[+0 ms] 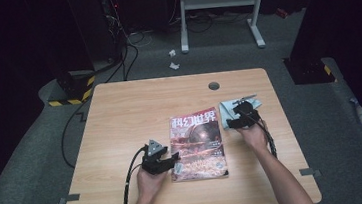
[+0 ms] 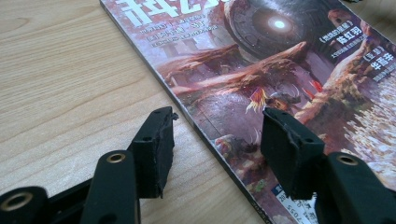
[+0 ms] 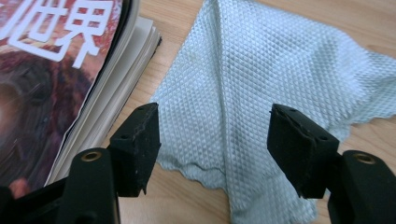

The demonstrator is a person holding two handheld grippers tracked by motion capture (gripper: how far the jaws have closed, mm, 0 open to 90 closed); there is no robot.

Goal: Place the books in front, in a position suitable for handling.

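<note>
Straddling the near left edge of the magazine (image 2: 261, 88), my left gripper (image 2: 217, 135) has its jaws partly open, one on the bare tabletop (image 2: 65, 79) and one over the cover, pressing on nothing. That magazine lies flat, cover up, near the middle of the tabletop. My right gripper (image 3: 212, 135) hangs over the pale blue cloth (image 3: 261, 79), jaws spread wide to either side of a raised fold, pads clear of the fabric and holding nothing. The cloth lies crumpled just beside the magazine's far right corner, and its nearest edge seems to touch the page edges there. From above, my left gripper (image 1: 158, 159) sits at the magazine's near left corner and my right gripper (image 1: 243, 113) beyond its far right corner.
</note>
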